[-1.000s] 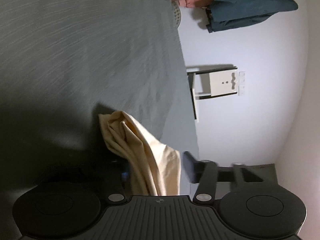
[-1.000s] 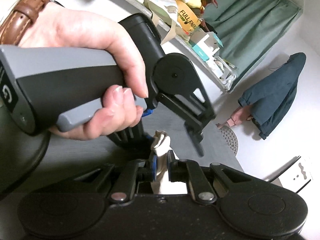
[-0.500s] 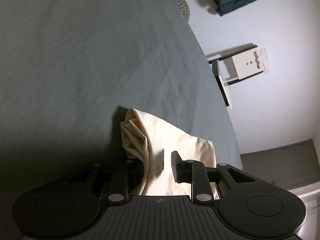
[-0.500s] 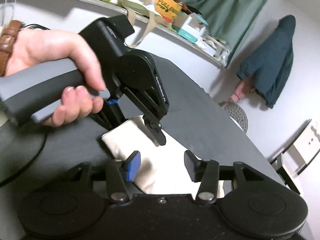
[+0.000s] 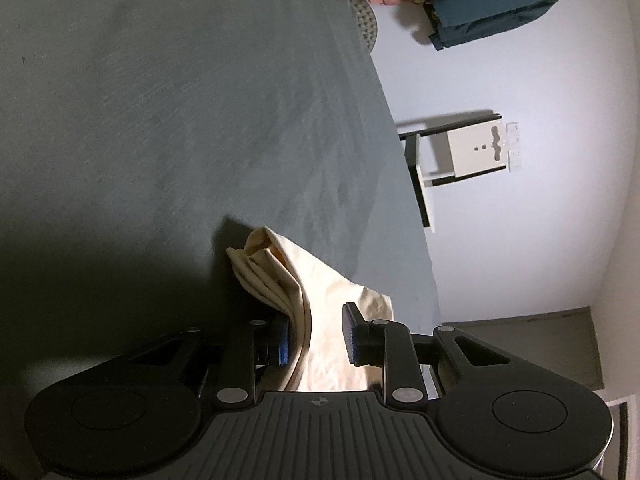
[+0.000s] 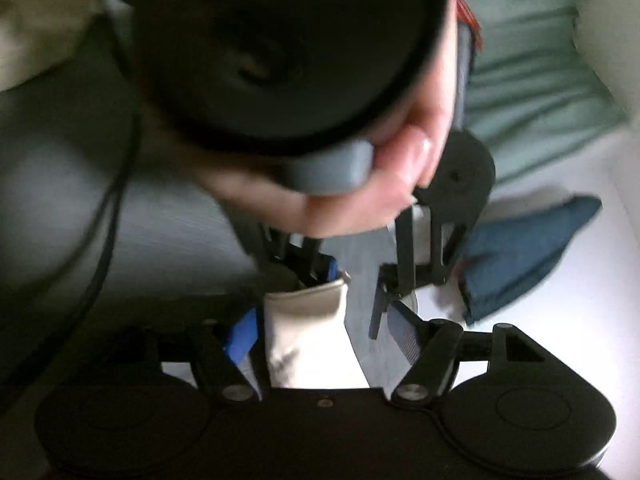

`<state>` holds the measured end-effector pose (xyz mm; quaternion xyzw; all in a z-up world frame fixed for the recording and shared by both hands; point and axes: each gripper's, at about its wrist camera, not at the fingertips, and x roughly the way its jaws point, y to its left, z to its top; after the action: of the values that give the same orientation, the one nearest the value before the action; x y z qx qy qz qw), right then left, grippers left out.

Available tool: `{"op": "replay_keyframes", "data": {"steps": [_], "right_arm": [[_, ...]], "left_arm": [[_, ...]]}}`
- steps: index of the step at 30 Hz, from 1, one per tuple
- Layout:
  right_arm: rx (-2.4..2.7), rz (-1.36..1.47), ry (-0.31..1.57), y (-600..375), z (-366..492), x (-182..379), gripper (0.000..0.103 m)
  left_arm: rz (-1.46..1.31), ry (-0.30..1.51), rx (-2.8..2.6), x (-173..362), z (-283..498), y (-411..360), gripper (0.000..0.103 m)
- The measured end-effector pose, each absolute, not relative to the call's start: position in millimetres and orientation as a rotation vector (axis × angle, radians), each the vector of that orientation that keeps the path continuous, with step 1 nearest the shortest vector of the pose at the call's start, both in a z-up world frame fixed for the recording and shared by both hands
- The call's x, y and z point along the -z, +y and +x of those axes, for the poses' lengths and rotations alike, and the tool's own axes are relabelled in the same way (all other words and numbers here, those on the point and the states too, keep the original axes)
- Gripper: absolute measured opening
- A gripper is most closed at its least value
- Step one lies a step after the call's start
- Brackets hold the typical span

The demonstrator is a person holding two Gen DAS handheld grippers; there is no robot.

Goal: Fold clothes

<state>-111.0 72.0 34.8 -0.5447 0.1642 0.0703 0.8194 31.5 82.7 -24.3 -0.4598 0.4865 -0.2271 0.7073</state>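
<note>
Two views. Left wrist: my left gripper (image 5: 314,334) stands with jaws apart around the folded cream garment (image 5: 304,296), which lies near the right edge of the grey table (image 5: 180,100). Right wrist, blurred: my right gripper (image 6: 320,330) gapes around the cloth; a hand (image 6: 360,196) grips the other tool above.

One cream garment (image 5: 320,300) (folded, on the desk (image 5: 180,100)); two grippers: left gripper (image 5: 316,340), right gripper (image 6: 320,336); one hand (image 6: 360,188); one blue jacket (image 5: 500,4); one white stool (image 5: 460,160).
</note>
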Motion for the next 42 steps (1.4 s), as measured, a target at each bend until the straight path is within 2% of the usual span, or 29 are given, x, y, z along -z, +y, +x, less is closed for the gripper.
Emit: {"op": "replay_keyframes", "data": {"steps": [2,4,8,10,11,12,13,15,17,26,34,36,38,41,42], "right_arm": [[-0.144,-1.123,0.381,70,-105,-37,0.059],[-0.141,-1.131,0.388,68,-104,-35,0.041],[-0.16,-1.128,0.365,60,-110,-37,0.031],[-0.174,-1.1,0.348,54,-114,-44,0.022],[-0.18,-1.082,0.339,51,-115,-49,0.017],[-0.195,-1.059,0.333,46,-116,-55,0.011],[-0.207,-1.039,0.333,42,-116,-61,0.011],[-0.232,-0.982,0.347,32,-114,-74,0.009],[-0.258,-0.903,0.374,21,-111,-89,0.009],[-0.341,-0.585,0.506,-24,-96,-129,0.009],[-0.426,-0.677,0.491,-24,-69,-130,0.009],[-0.444,-0.729,0.479,-15,-72,-125,0.009],[-0.459,-0.784,0.465,-7,-80,-120,0.009],[-0.471,-0.856,0.452,2,-84,-112,0.009],[-0.475,-0.881,0.447,5,-86,-110,0.009]], "left_arm": [[-1.038,1.079,0.506,25,33,82,0.025],[-1.049,1.074,0.505,27,33,83,0.025],[-1.041,1.077,0.491,26,32,84,0.025],[-1.033,1.082,0.485,24,29,88,0.025],[-1.031,1.085,0.485,24,27,91,0.031],[-1.032,1.09,0.485,23,25,93,0.044],[-1.034,1.093,0.483,23,22,95,0.052],[-1.046,1.088,0.473,23,17,98,0.083],[-1.068,1.086,0.465,23,12,101,0.089],[-1.384,1.137,0.569,66,9,66,0.089],[-1.475,1.043,0.598,76,6,47,0.088],[-1.478,1.032,0.586,78,5,50,0.077],[-1.446,1.035,0.567,78,3,54,0.07],[-1.378,1.052,0.531,78,3,57,0.05],[-1.361,1.061,0.523,79,2,60,0.048]]}}
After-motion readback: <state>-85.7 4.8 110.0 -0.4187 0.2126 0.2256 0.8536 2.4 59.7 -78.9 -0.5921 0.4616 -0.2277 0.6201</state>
